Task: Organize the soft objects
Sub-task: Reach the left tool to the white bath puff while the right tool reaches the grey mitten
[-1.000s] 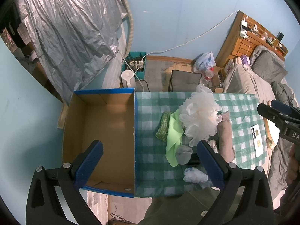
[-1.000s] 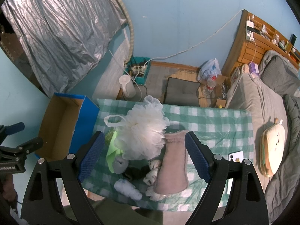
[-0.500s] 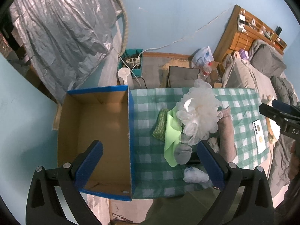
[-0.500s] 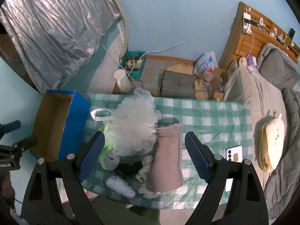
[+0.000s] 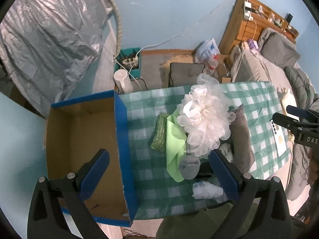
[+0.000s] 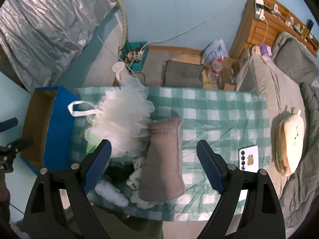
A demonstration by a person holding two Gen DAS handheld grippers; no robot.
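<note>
This is a bedroom in a home. A bed (image 6: 283, 103) with grey bedding runs along the right of the checked table (image 6: 215, 107), a wooden headboard shelf (image 6: 265, 20) stands beyond it, and a floor cushion (image 6: 183, 73) and power strip (image 6: 133, 54) lie behind the table.

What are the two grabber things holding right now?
Nothing. The left gripper and the right gripper both hang above the table with jaws wide open and empty.
</note>
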